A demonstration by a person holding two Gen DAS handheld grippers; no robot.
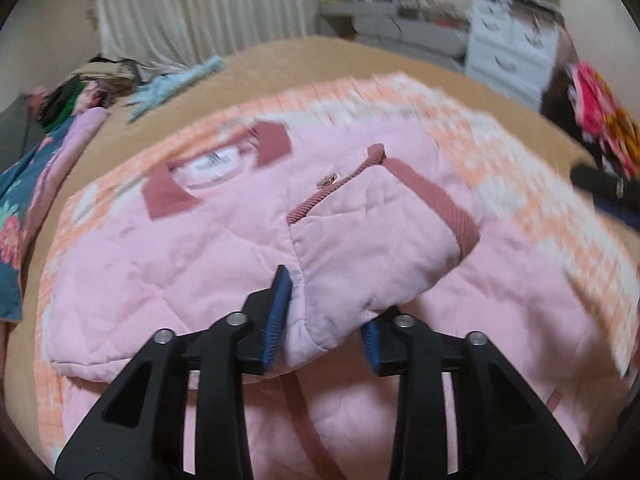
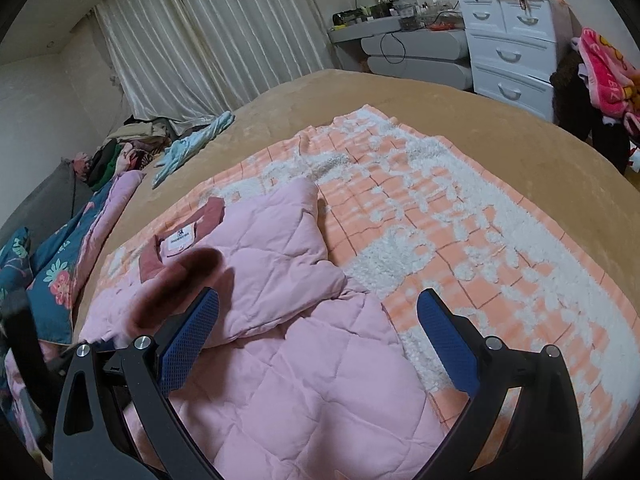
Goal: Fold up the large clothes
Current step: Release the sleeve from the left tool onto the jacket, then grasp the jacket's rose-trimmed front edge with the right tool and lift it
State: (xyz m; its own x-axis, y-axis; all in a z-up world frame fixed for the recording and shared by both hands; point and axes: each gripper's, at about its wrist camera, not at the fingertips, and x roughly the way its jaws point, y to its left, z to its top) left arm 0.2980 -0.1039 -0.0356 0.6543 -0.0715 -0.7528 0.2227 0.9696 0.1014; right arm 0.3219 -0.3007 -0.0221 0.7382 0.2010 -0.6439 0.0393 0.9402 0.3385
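Our left gripper pinches the quilted pink jacket's sleeve across its body; our right gripper gapes empty. Body folds remain.

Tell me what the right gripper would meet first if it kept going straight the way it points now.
Probably the pink quilted jacket: the open right gripper frames its edge against the orange-and-white blanket. Depth is unclear, so it might land on the blanket just beside the jacket instead.
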